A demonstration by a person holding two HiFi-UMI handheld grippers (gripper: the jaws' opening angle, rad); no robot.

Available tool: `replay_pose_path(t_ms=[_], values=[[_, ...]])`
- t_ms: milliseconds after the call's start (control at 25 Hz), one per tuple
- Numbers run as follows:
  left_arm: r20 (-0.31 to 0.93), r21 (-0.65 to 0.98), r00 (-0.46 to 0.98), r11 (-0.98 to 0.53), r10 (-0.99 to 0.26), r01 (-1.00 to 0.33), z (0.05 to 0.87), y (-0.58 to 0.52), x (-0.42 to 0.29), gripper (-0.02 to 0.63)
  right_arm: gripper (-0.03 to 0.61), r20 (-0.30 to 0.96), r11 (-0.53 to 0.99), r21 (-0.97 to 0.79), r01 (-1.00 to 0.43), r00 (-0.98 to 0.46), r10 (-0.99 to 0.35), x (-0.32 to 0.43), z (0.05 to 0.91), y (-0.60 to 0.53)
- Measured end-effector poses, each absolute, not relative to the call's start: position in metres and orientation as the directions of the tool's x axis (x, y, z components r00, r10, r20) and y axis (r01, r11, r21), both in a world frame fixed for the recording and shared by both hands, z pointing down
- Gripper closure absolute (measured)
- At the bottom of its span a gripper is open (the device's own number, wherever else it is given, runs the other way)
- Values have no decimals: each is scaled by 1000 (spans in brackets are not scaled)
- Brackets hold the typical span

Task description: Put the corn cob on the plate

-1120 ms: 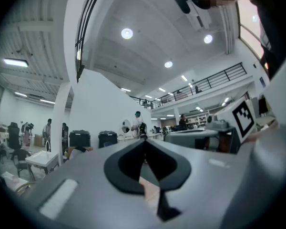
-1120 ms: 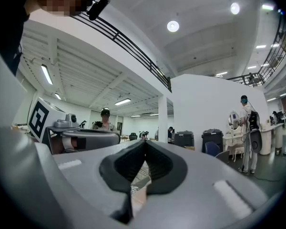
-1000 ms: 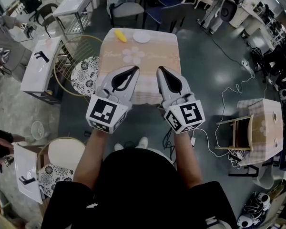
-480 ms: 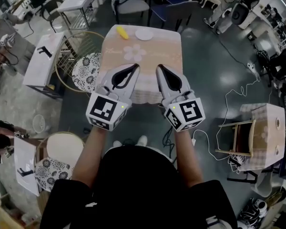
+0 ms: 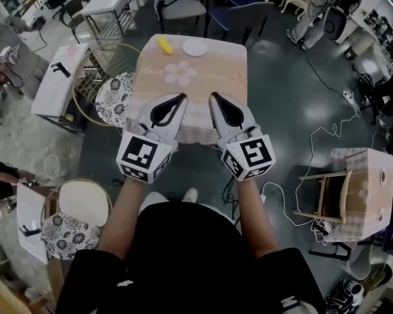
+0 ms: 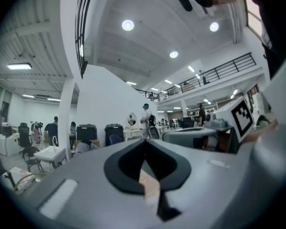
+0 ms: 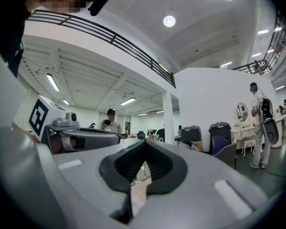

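Task not started. The corn cob lies on the worktop, well ahead of the left hand-held gripper, near the empty plate. Left and right hand-held gripper jaws are closed together, holding nothing. Remaining: approach, grasp, transfer.

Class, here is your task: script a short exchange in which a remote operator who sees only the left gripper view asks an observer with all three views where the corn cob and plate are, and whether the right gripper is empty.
Operator: My view shows the left gripper shut, but no food. Where is the corn cob?
Observer: In the head view the corn cob lies at the far edge of the table, just left of the plate and apart from it.
Operator: Is the right gripper holding anything?
Observer: No. The right gripper is shut, with nothing between its fingers.
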State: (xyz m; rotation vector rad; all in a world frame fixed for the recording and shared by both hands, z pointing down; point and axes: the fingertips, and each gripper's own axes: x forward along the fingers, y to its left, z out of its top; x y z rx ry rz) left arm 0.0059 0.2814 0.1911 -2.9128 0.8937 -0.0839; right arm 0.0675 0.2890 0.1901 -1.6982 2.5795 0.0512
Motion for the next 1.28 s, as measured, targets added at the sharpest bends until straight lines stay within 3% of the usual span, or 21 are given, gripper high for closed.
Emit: replay_pose_path(t_ms=[1280], values=[[43,-39,808,-809,-588,-587,206,217,8,611,577,-45,390,6,-921,-390,-920,79,204,231]])
